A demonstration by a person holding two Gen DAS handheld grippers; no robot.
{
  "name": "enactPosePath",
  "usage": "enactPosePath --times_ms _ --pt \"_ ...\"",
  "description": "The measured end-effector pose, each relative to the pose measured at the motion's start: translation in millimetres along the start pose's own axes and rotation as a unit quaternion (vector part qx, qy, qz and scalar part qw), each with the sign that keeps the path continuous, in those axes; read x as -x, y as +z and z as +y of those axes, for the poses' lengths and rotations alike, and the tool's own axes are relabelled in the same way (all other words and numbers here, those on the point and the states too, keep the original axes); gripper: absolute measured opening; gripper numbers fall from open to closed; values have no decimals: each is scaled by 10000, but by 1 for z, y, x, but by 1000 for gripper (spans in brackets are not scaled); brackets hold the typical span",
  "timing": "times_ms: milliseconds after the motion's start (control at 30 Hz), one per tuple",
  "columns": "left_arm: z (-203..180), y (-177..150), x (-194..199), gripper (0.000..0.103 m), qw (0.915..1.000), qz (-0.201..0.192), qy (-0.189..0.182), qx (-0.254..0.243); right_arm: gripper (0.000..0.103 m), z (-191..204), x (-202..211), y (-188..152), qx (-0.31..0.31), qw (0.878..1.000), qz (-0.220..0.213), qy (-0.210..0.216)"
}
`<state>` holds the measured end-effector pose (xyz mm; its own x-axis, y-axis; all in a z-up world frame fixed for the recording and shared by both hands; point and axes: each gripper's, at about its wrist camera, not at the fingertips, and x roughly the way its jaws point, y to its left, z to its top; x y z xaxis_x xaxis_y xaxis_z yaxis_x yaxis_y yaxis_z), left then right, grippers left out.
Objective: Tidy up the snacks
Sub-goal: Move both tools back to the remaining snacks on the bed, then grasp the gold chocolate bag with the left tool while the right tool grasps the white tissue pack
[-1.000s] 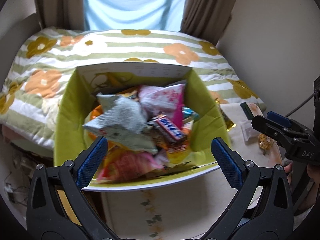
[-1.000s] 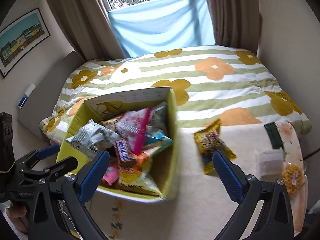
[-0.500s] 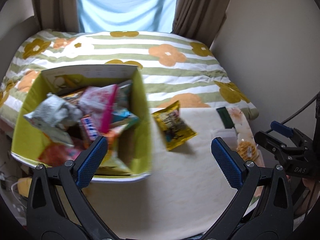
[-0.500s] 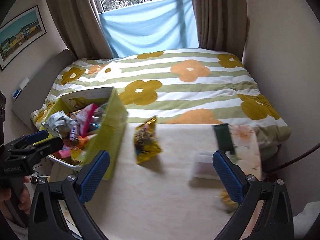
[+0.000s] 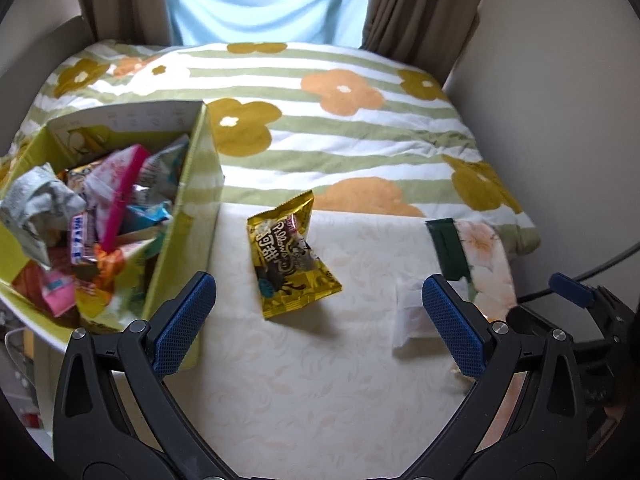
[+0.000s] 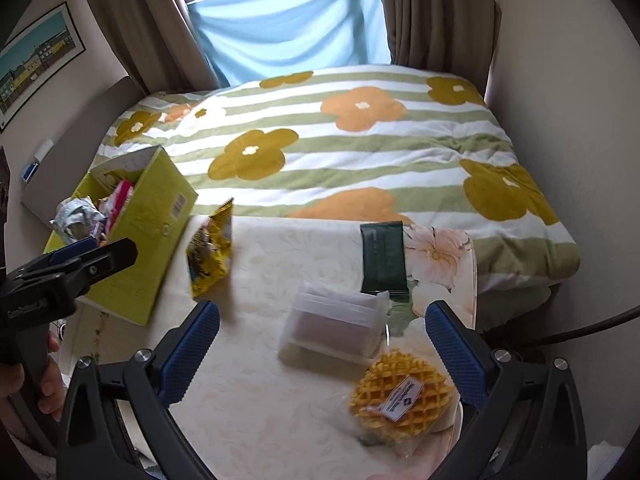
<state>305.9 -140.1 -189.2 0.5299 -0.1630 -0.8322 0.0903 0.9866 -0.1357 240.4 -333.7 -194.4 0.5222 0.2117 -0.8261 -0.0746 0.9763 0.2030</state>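
A yellow-green box full of snack packets stands at the table's left. A yellow snack bag lies on the cream tablecloth to its right. A dark green packet, a clear wrapped pack and a wrapped waffle lie further right. My left gripper is open and empty, above the table in front of the yellow bag. My right gripper is open and empty, over the clear pack. The left gripper also shows in the right wrist view.
A bed with a green striped flower quilt lies right behind the table. Brown curtains and a blue cloth hang at the window. A wall stands at the right. A dark cable runs at the right edge.
Both grippers have swung right, away from the box: the box has slid to the left of both views, and the yellow bag, green packet, clear pack and waffle have come into view.
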Motion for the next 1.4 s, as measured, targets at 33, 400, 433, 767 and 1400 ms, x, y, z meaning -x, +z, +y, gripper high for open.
enactPosePath --times_ms 33,400,433,767,1400 --pt "-2 0 -9 102 10000 47 57 -7 103 -2 -4 0 -9 10000 25 -2" --pt "-9 9 -104 101 9956 536 660 -389 103 -7 -74 -18 25 9987 498 39" --pt "-9 10 -111 101 9951 575 687 -413 103 -5 -77 -20 53 9988 488 17" --pt "1 10 -145 84 9912 818 851 -596 103 13 -96 -30 -20 9989 365 -293" --pt "4 11 -147 60 9852 834 934 -1174 103 4 -127 -29 -579 9937 530 -795"
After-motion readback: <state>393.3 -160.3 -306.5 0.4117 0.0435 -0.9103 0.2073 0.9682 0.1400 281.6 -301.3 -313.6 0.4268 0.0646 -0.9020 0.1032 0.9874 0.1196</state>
